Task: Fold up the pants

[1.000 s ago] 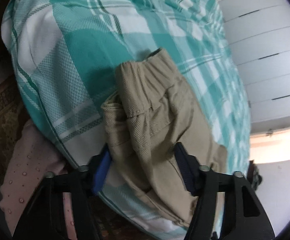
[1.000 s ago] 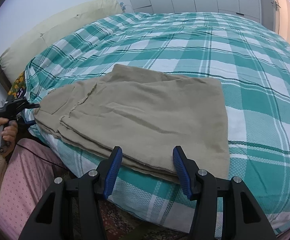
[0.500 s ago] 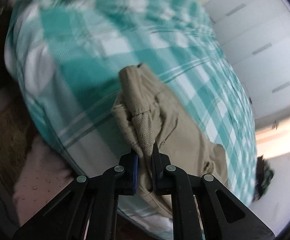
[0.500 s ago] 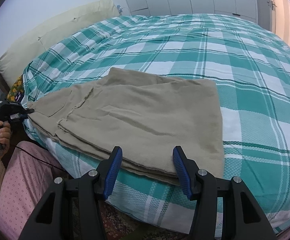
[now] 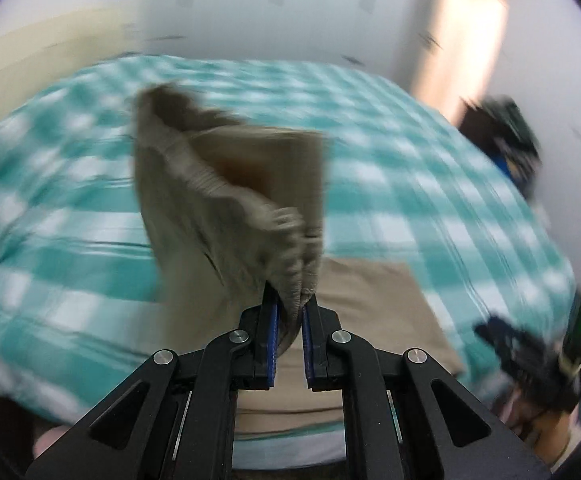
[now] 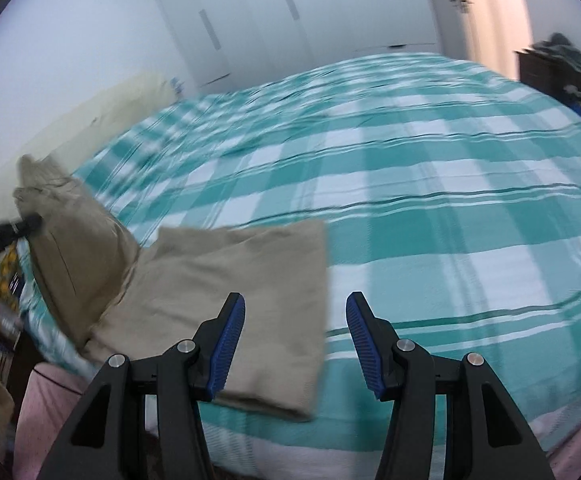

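Pants [image 6: 226, 304]: tan woven twill, near left part of the bed [image 6: 450, 240], lower half lying flat, waist end raised off the cover. Left gripper [image 5: 289, 322] pinched tight on bunched, ribbed waistband fabric, which fans upward in a limp cone. Right gripper [image 6: 295, 342] spread wide, holding nothing, hovering over the flat portion's right edge. Judgement: carry the lifted end over in one arc and lay edge on edge; release only once flat. Cover beyond: teal-white plaid, soft, faintly rippled.

Tan pants [image 6: 226, 280] — teal-and-white plaid bedspread [image 6: 450, 184].
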The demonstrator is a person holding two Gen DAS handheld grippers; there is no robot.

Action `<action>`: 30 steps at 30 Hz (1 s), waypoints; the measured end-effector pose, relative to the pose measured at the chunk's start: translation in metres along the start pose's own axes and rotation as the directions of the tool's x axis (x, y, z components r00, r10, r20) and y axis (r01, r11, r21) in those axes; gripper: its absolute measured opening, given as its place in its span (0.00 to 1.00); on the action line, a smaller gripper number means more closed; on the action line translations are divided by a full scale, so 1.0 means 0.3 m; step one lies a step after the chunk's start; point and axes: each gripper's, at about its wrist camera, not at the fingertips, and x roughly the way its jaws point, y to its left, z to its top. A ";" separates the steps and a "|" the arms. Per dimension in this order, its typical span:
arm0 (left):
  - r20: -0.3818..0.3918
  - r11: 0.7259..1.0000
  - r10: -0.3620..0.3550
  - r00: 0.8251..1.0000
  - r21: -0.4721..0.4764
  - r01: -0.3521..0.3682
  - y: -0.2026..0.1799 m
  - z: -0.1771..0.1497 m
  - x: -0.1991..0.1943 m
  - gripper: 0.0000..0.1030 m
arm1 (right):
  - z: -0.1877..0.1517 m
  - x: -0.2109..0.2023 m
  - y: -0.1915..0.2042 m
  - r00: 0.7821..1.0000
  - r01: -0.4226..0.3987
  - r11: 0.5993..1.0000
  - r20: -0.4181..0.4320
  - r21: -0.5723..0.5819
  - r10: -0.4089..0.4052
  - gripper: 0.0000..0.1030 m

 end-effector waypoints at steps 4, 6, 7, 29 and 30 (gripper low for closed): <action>-0.197 0.983 -0.069 0.978 0.154 0.101 -0.233 -0.092 0.281 0.25 | 0.005 -0.024 -0.081 0.999 0.035 0.997 0.017 0.065 -0.036 0.51; -0.255 0.973 -0.030 0.966 0.215 0.087 -0.292 -0.143 0.345 0.42 | 0.005 -0.027 -0.107 0.999 0.033 0.995 0.011 0.094 -0.034 0.51; -0.252 0.974 -0.022 0.968 0.211 0.077 -0.296 -0.155 0.333 0.45 | 0.006 -0.032 -0.117 1.000 0.026 0.994 0.011 0.109 -0.027 0.51; -0.167 0.994 0.101 0.981 0.060 -0.092 0.247 -0.376 0.027 0.89 | 0.043 0.523 0.101 0.817 -0.201 0.914 -0.455 0.352 0.355 0.45; -0.166 0.992 0.113 0.980 0.069 -0.103 0.235 -0.375 0.044 0.88 | 0.044 0.523 0.090 0.820 -0.200 0.907 -0.443 0.370 0.362 0.39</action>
